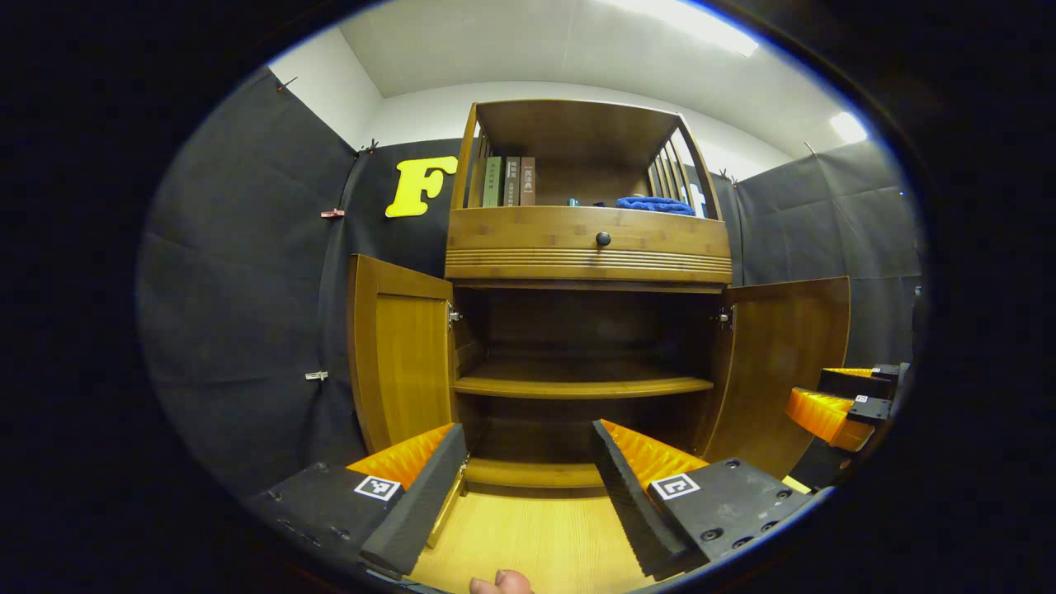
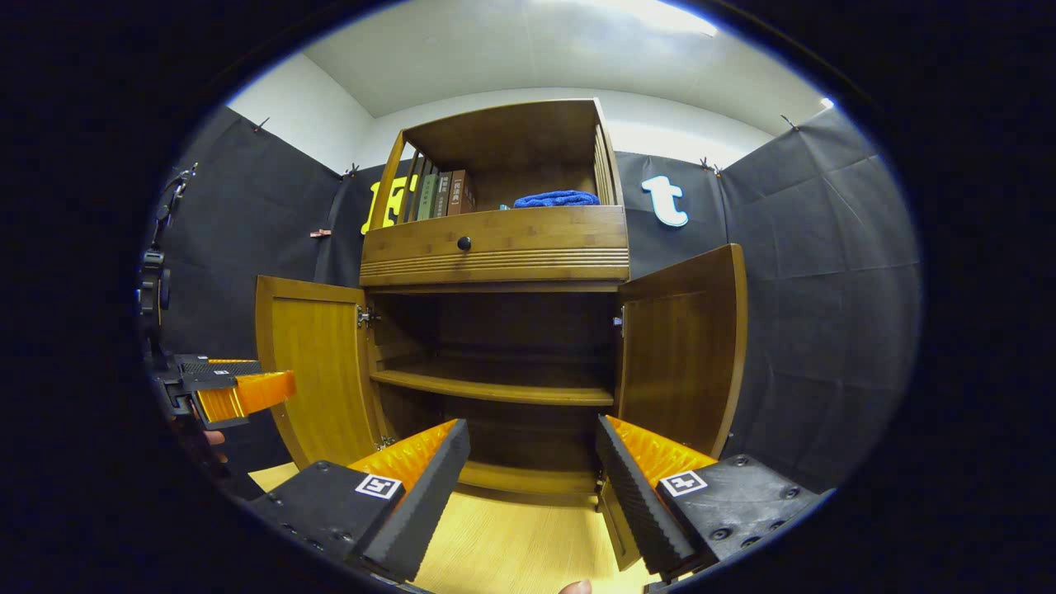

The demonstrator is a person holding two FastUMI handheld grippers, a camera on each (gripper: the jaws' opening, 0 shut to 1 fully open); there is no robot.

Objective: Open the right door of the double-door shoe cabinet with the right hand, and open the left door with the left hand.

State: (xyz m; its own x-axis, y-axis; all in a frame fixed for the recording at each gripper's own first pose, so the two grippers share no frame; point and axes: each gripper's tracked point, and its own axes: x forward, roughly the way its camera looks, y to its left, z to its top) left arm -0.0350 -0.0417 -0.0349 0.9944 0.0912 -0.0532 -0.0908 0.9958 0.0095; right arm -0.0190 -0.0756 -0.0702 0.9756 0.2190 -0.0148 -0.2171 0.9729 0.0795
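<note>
A wooden shoe cabinet point(image 1: 587, 247) point(image 2: 495, 243) stands ahead with both lower doors swung wide. Its left door point(image 1: 400, 363) point(image 2: 318, 367) and right door point(image 1: 784, 363) point(image 2: 681, 346) stand outward, baring a dark inside with one shelf point(image 1: 582, 384) point(image 2: 491, 388). My left gripper point(image 1: 528, 470) is open in front of the cabinet's foot, nothing between its fingers. In the right gripper view my right gripper point(image 2: 532, 466) is open too, holding nothing. The right gripper point(image 1: 841, 404) also appears at the far right of the left gripper view, and the left gripper point(image 2: 227, 388) at the left edge of the right gripper view.
A drawer with a dark knob point(image 1: 603, 238) point(image 2: 464, 242) sits above the doors. The top shelf holds books point(image 1: 505, 181) point(image 2: 445, 194) and a folded blue cloth point(image 1: 656, 205) point(image 2: 557, 199). Pale wood floor point(image 1: 536, 536) lies below. Black cloth walls point(image 1: 247, 313) close in both sides.
</note>
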